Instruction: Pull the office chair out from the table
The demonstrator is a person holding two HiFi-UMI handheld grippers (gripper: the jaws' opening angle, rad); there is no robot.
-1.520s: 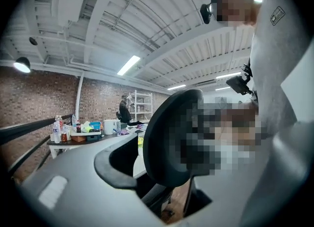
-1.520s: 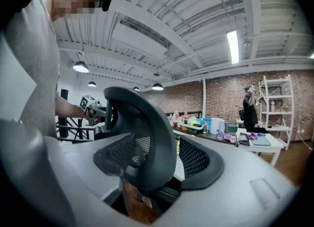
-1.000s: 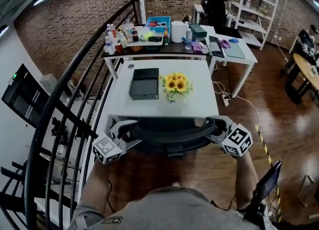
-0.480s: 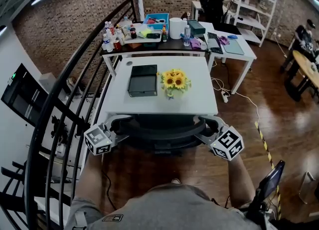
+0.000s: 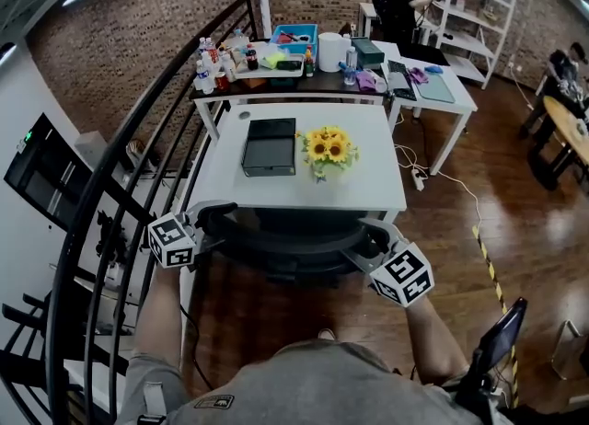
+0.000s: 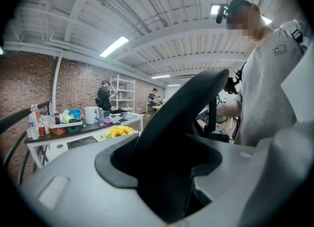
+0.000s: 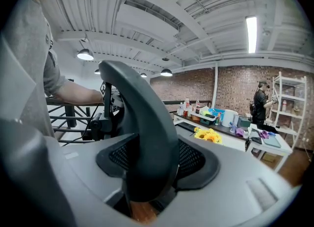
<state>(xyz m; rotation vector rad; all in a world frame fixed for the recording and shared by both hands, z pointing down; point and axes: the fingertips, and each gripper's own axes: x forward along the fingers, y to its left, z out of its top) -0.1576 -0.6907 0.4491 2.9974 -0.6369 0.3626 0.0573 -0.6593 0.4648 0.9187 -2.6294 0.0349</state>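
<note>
Step in hand: the grab-and-pull, right at its start by my read. The chair [image 5: 285,241] sits at 12 o'clock from the person [image 5: 304,386], seat tucked under the table [image 5: 368,189], w/ only the curved back showing at the near edge. So it looks barely out, if at all. The table top carries a black box [image 5: 269,147] & flowers [image 5: 327,149], both well apart from the chair.

The left gripper [image 5: 219,227] is on the back's end at approx. 10 o'clock, the right gripper [image 5: 361,244] on the other end at approx. 2 o'clock. Right gripper view: fingers clamped on the back's rim, pads touching it on both sides. Left gripper view: the rim lies between the fingers w/ pads against it, but the jaws are opening, so that hold is loosening.

Next move, as I judge it: firm up the left hold first, then draw both hands straight toward 6 o'clock, evenly, so the chair rolls out square & doesn't swivel. The person stands close behind the chair, so prob. needs to step back to make room. Risk: a one-sided pull w/ a slack left grip turns the back instead of rolling the base.
</note>
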